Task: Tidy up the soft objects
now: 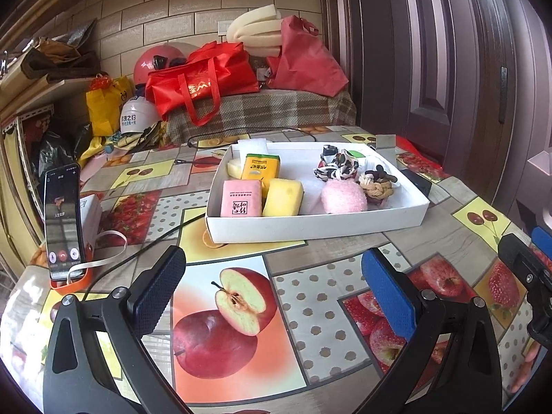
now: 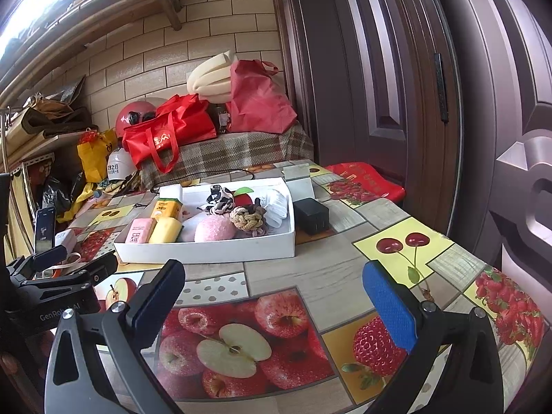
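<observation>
The fruit-patterned worktop (image 1: 310, 296) lies bare between both claws and the shallow white cardboard box (image 1: 310, 220), so the near approach is free. Left of the box, an upright black phone in an orange stand (image 1: 63, 220) and a thin black cable (image 1: 155, 238) crowd that side. A black block-shaped charger (image 2: 312, 215) sits just beside the box's right wall. Above the box the way is unobstructed.

A phone (image 1: 63, 220) stands upright at the table's left. Far behind, a red bag (image 1: 200, 79) lies beside a pink helmet (image 1: 151, 63). A black box (image 2: 311, 215) sits right.
</observation>
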`<state>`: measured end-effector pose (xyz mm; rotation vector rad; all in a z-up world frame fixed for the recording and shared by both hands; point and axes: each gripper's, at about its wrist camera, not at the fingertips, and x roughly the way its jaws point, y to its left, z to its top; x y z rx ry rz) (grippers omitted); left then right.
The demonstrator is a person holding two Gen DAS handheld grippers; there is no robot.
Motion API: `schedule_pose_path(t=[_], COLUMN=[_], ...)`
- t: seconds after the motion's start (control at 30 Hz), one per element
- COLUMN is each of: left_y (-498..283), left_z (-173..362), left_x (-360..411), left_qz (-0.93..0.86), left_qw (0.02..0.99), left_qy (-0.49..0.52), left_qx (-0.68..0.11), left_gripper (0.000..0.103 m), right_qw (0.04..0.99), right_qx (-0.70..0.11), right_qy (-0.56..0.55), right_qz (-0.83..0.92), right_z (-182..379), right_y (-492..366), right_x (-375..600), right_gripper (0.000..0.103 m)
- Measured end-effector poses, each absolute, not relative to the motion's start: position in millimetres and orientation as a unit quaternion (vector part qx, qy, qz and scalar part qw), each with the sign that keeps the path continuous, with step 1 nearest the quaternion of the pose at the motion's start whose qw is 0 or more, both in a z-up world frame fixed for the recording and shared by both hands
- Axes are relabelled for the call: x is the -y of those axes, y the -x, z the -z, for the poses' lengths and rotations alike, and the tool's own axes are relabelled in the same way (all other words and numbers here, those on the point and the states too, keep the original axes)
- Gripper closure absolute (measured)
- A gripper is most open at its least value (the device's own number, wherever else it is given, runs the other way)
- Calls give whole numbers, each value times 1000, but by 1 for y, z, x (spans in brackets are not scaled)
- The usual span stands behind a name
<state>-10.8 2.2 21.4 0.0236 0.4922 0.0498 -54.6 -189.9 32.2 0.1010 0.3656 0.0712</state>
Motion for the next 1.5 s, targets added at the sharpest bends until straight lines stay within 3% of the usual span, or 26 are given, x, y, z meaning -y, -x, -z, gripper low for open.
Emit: schedule_pose_path(t=[0.27, 1.5], left_y=[8, 7], left_z=[-17, -14], left_x=[-2, 1], left_qz=[-26, -21], left_qw=[966, 966], left_qy=[-17, -22], left_qx=[-255, -258], left_gripper=[0, 0], right_qw=[974, 974], right_qx=[-220, -218], right_qy=[-58, -60], right_qz=[-12, -12], right_z=[-26, -28], right_y=[43, 44], right_x=[192, 195], right_gripper=[0, 0])
